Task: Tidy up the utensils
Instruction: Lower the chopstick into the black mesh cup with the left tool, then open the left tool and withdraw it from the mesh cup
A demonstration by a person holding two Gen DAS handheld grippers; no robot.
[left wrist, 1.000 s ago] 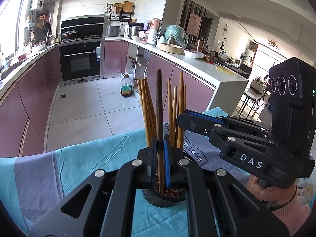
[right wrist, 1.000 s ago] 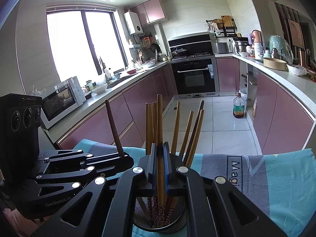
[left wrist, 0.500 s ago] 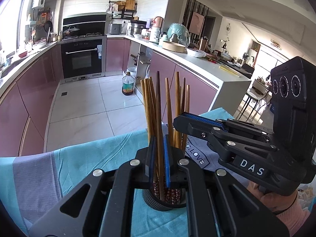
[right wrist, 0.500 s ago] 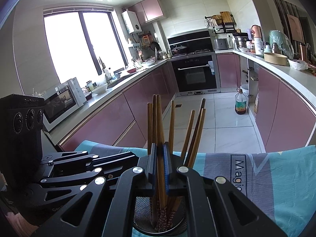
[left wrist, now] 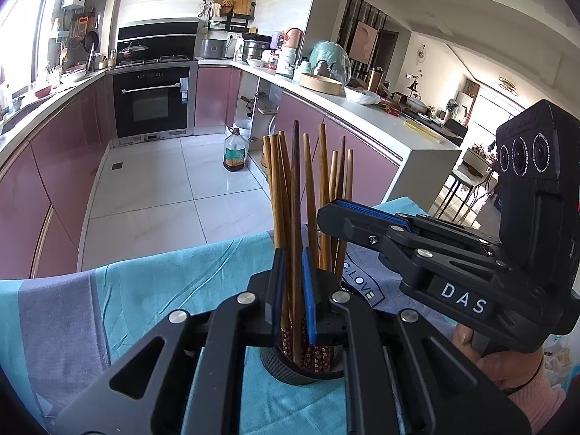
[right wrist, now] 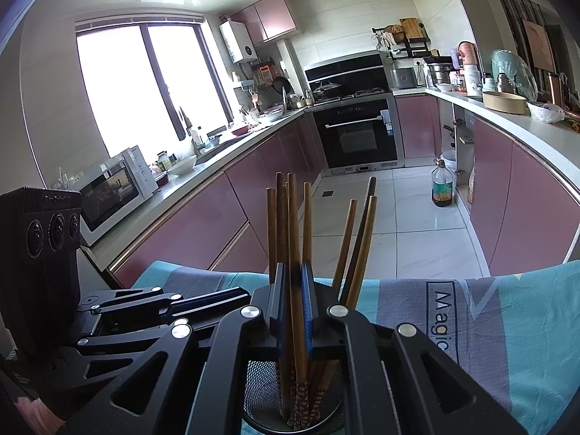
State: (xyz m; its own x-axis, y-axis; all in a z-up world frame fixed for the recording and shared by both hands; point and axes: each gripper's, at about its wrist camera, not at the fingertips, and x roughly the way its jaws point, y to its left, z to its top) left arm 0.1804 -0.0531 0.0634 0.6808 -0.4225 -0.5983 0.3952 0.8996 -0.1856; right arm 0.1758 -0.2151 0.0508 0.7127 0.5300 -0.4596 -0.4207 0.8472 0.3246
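Observation:
A black mesh holder (left wrist: pixel 301 368) (right wrist: pixel 261 395) stands on the blue cloth and holds several wooden chopsticks (left wrist: pixel 326 195) (right wrist: pixel 359 243). My left gripper (left wrist: pixel 291 282) is above the holder, its jaws slightly parted around a dark chopstick (left wrist: pixel 295 181) whose lower end is in the holder. My right gripper (right wrist: pixel 291 295) is also above the holder, jaws slightly parted around a light brown chopstick (right wrist: pixel 293 217) that reaches into the holder. Each gripper shows in the other's view: the right one (left wrist: pixel 417 232) and the left one (right wrist: pixel 145 311).
The blue and grey cloth (left wrist: pixel 145 290) (right wrist: pixel 507 319) covers the table, whose far edge drops to a tiled kitchen floor (left wrist: pixel 152 188). Pink cabinets, an oven and cluttered counters are far behind. A brown oil bottle (right wrist: pixel 442 190) stands on the floor.
Both chopsticks have gone down into the holder. Both grippers have lowered towards it and their jaws have loosened a little around the sticks.

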